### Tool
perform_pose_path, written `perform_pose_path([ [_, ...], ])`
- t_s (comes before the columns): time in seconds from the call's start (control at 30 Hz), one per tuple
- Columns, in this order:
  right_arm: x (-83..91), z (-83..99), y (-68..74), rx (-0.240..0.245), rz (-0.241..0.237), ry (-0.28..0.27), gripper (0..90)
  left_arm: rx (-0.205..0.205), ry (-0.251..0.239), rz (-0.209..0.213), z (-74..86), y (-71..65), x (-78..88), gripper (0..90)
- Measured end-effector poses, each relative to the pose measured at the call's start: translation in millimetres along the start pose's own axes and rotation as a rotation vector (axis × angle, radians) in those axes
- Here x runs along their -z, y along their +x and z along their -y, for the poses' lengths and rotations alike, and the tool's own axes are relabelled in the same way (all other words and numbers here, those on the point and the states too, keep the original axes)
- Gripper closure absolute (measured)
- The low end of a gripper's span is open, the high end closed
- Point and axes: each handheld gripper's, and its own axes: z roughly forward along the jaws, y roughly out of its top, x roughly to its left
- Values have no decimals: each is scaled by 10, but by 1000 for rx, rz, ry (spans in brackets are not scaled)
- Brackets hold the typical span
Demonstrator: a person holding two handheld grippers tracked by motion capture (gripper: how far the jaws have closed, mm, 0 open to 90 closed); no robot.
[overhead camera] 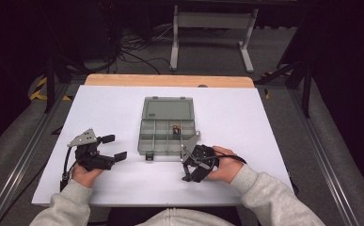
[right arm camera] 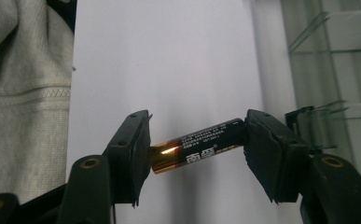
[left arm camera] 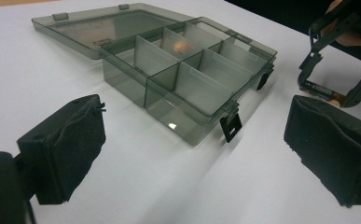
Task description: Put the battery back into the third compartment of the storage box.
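Battery (right arm camera: 197, 145) clamped endwise between right hand-held gripper (right arm camera: 197, 148) pads

High view above near desk (overhead camera: 104, 113) edge, looking forward and down, left gripper view low, close, facing organizer box (left arm camera: 169, 74), right gripper view very close over desk, both sharing box (overhead camera: 166, 126)

Table (overhead camera: 109, 113) bright and evenly lit from above, room around it dark. Soft shadows under the box (left arm camera: 187, 88), small glare spot on its floor. Near pads (left arm camera: 66, 149) blurred, sleeve (right arm camera: 24, 93) soft, battery (right arm camera: 197, 144) sharp with glint
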Motion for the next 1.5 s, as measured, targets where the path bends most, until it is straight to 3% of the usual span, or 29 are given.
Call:
perform_pose_path([
  [0.33,180,-131,-155,-22,41,-37,421,1,-1,-1,0,3,2,59],
  [0.77,363,-287,-469,-70,74,-94,420,2,-5,-1,1,6,4,59],
  [1.5,420,-443,-906,-126,123,-111,420,2,-9,1,1,12,6,59],
])
